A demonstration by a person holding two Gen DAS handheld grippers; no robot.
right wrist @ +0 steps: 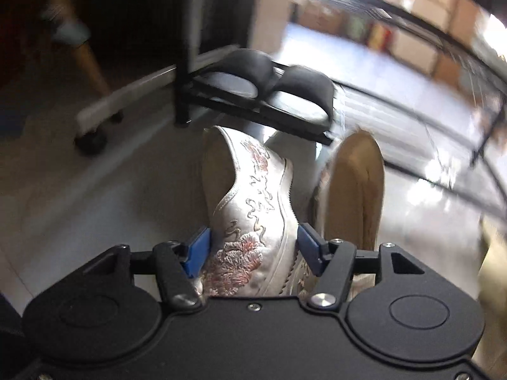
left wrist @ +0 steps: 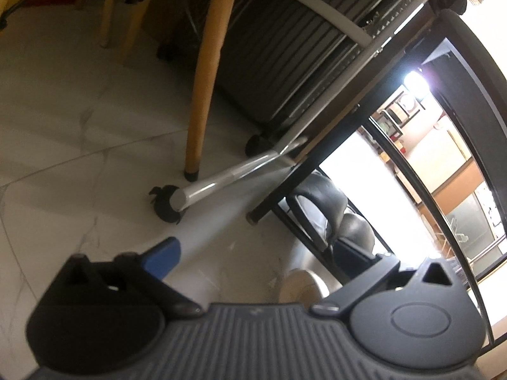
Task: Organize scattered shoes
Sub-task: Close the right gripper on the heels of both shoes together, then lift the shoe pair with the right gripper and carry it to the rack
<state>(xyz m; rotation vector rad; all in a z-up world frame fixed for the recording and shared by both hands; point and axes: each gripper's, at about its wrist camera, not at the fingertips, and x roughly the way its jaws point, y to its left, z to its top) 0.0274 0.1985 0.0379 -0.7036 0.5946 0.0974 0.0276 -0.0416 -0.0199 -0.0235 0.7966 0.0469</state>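
Black rack (right wrist: 253, 117) just beyond gripped embroidered shoe (right wrist: 250, 209).

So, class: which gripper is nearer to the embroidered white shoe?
The right. The right gripper has its blue fingers on both sides of the embroidered white shoe, clamping it. The left gripper is open over bare floor, the shoe absent from its view.

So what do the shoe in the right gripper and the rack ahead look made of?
Embroidered shoe: likely satin-like fabric, judging by its pale sheen and raised pink stitched flowers. Rack: probably painted metal, with thin matte black bars. Black slippers on it look soft and matte, maybe foam or rubber.
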